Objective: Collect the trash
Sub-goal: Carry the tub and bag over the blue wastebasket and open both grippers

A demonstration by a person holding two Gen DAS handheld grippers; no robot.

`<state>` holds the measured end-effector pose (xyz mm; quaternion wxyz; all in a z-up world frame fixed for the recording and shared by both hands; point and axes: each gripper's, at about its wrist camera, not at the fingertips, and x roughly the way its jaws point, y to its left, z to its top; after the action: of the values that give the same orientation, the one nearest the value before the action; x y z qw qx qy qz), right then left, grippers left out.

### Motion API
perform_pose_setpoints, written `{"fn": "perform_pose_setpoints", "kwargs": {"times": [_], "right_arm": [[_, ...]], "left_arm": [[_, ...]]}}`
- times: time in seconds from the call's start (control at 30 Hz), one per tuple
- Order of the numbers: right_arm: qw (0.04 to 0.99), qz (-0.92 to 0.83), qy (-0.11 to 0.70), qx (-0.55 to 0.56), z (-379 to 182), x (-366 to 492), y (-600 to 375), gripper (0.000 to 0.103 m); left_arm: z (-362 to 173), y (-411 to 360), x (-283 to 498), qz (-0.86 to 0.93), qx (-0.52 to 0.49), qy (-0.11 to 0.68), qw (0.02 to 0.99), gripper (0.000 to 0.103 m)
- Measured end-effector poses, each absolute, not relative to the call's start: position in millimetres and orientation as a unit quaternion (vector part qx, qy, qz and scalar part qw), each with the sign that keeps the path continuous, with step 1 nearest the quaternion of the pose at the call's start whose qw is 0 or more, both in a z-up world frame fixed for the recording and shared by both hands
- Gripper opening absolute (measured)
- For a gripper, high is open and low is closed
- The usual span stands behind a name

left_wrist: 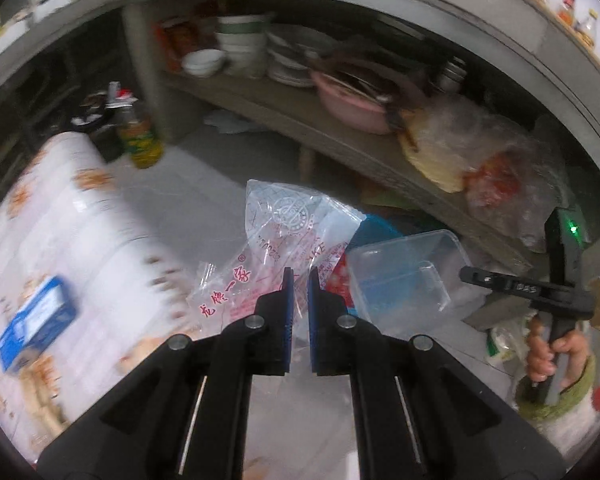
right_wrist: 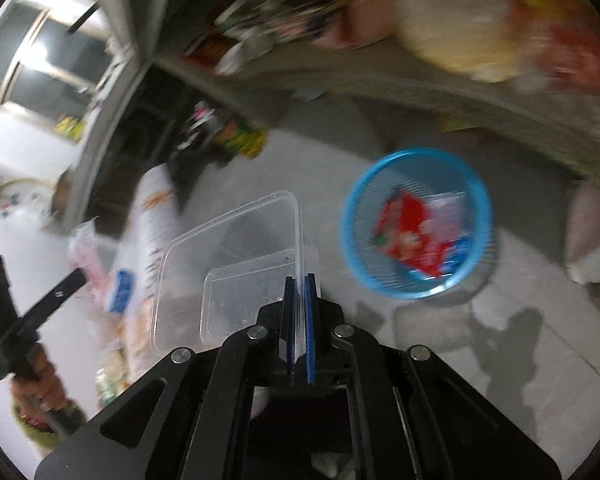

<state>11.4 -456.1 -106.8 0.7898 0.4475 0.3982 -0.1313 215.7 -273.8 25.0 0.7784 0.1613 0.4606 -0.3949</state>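
I am mid-carry, I judge — both pieces of trash are in my grip and the blue basket (right_wrist: 416, 222) is where they should go. My left gripper (left_wrist: 299, 280) is clamped on a clear printed bag (left_wrist: 288, 236), the film pinched between the pads and rising ahead of them. My right gripper (right_wrist: 299, 282) is clamped on the thin wall of a clear plastic tub (right_wrist: 236, 268), which hangs out to the left of the jaws, well short of the basket. The basket stands on the pale floor (right_wrist: 500, 320), up and to the right of my right fingertips, with a red wrapper (right_wrist: 408, 232) already lying in it. In the left view only a sliver of the basket's blue shows behind the bag and tub, so I cannot tell how near the bag is to its rim. Both grippers point steeply down toward the floor; the right view is blurred. Next, I think, each load must be brought over the basket's mouth before the jaws part — the tub is wide and may catch the rim or tip the light basket.
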Motion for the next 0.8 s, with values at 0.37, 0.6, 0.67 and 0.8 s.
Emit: {"fn": "perform_pose_setpoints", "kwargs": {"times": [0.37,0.6,0.67,0.8], "right_arm": [[0.765,-0.289,0.44,0.371,-166.4,-3.3,-505.0,0.005],[0.744,-0.302,0.48,0.352,-230.4,37.7,-527.0,0.007],[0.738,-0.305,0.488,0.353,-247.8,49.6,-534.3,0.01],[0.724,-0.317,0.496,0.36,-280.2,63.1,-552.1,0.05]], "left_arm": [[-72.1,-406.8,195.0,-0.431,0.2,0.541,0.694,0.005],[-140.0,-455.1,206.1,-0.411,0.215,0.59,0.661,0.006],[-159.7,-469.1,212.8,-0.405,0.223,0.601,0.652,0.012],[-184.9,-483.8,222.4,-0.377,0.23,0.619,0.649,0.04]]}}
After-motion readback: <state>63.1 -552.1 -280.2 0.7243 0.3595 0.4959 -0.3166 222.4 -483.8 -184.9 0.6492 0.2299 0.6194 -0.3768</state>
